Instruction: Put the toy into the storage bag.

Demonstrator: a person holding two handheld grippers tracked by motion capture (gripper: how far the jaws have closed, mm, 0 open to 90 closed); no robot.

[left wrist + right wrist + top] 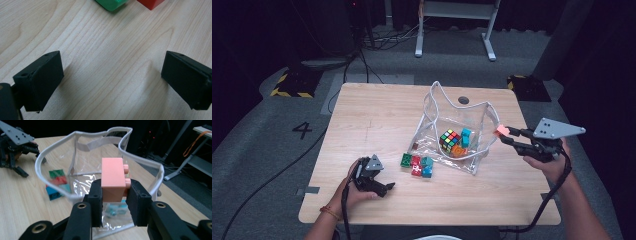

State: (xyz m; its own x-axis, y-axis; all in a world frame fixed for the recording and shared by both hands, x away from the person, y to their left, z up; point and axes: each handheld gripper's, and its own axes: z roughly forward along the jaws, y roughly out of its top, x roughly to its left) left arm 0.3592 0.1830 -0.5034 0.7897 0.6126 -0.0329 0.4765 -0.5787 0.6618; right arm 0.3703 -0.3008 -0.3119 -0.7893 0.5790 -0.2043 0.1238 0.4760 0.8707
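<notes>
Right claw (113,192) pinches the pink brick (113,180) at center frame in its own view, just above the clear pouch's (472,122) white rim, while the left claw (111,80) rests spread on the worktop (377,115) near the green brick (111,3) at top.

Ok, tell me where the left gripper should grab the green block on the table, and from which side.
Grip the green block across its flat side walls, coming down from above: it lies flat at the left end of the cluster, red block close beside it. The left gripper is open nearby.
</notes>
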